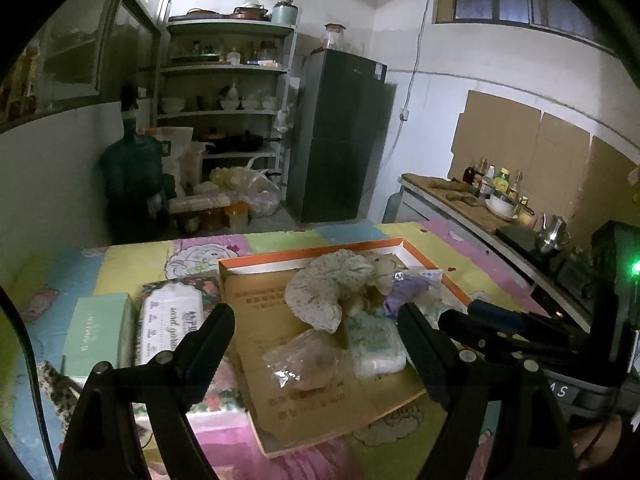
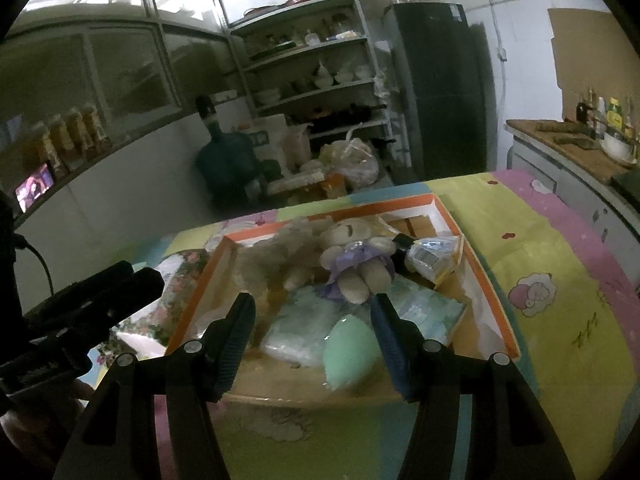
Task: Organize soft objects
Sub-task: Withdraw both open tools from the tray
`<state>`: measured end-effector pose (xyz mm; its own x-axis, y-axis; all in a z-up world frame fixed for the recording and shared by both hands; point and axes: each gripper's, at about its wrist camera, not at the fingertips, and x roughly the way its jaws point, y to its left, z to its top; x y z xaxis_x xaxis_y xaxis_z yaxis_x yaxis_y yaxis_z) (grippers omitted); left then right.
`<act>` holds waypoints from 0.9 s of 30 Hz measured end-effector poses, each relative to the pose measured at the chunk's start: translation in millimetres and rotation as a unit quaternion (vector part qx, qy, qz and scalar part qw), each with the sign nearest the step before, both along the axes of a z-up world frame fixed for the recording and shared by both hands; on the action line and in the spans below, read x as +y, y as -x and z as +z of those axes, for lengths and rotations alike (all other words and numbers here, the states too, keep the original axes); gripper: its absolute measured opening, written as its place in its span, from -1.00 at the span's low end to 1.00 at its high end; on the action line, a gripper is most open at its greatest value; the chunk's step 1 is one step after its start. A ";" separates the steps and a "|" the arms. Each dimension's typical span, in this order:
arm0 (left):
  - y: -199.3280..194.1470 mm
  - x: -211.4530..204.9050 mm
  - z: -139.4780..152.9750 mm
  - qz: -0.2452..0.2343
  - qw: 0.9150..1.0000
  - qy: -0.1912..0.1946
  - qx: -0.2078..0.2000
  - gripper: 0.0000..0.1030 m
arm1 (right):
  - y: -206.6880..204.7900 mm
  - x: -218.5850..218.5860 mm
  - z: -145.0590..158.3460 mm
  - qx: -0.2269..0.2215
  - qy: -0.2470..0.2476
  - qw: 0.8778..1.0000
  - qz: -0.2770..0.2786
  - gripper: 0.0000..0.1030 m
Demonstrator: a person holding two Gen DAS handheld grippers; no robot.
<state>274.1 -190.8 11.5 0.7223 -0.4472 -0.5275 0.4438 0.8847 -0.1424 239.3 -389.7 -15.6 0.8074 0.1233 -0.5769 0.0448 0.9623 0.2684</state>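
An orange-rimmed cardboard tray lies on the table, holding soft things. In it are a speckled grey cushion, a teddy bear in a purple dress, a pale tissue pack, a crinkled clear bag, a mint green egg-shaped sponge and a tube with a black cap. My left gripper hovers open over the tray's near end, nothing between its fingers. My right gripper is open above the sponge and a clear pack, its pads touching neither.
A floral tissue pack and a green box lie left of the tray on the patchwork cloth. A counter with bottles and a kettle runs along the right. Shelves, a fridge and a water jug stand behind.
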 end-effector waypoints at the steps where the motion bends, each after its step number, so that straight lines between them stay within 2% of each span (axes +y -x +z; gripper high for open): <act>1: 1.5 1.9 1.0 0.001 1.000 0.001 -0.001 0.62 | 2.0 2.7 1.2 -0.001 0.000 1.000 0.001 0.20; 27: 43.7 86.7 22.6 0.035 0.998 0.034 -0.032 0.62 | 34.7 82.2 23.8 -0.019 0.005 0.999 0.038 0.20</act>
